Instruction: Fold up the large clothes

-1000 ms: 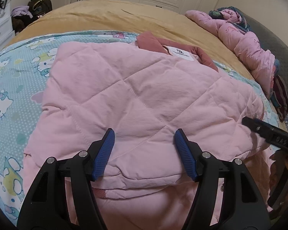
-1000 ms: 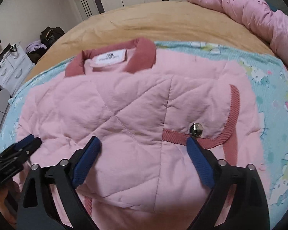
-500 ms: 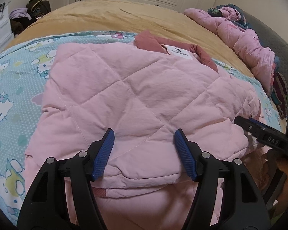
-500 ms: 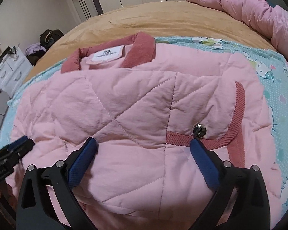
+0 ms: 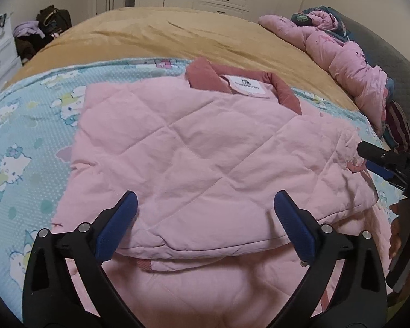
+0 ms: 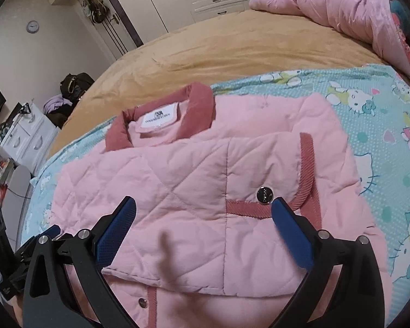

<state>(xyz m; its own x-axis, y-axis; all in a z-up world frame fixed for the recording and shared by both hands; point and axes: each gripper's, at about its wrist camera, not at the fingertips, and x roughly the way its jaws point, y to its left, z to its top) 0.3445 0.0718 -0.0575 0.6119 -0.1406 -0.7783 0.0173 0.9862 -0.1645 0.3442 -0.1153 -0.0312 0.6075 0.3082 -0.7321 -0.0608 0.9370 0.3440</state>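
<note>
I'm releasing the folded quilted pink jacket (image 5: 205,158) (hem doubled toward its collar); left tongs (image 5: 205,227) just widening, right tongs (image 6: 203,227) wide, both empty. Next I'm judging another fold.

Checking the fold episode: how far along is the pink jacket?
Done: the pink quilted jacket lies folded over itself on the cartoon-print sheet, collar on top. In hand: nothing; the left gripper, jaws just opened, and the right gripper hang open above it. Left: possibly another fold; the pink bedding lies bunched.
</note>
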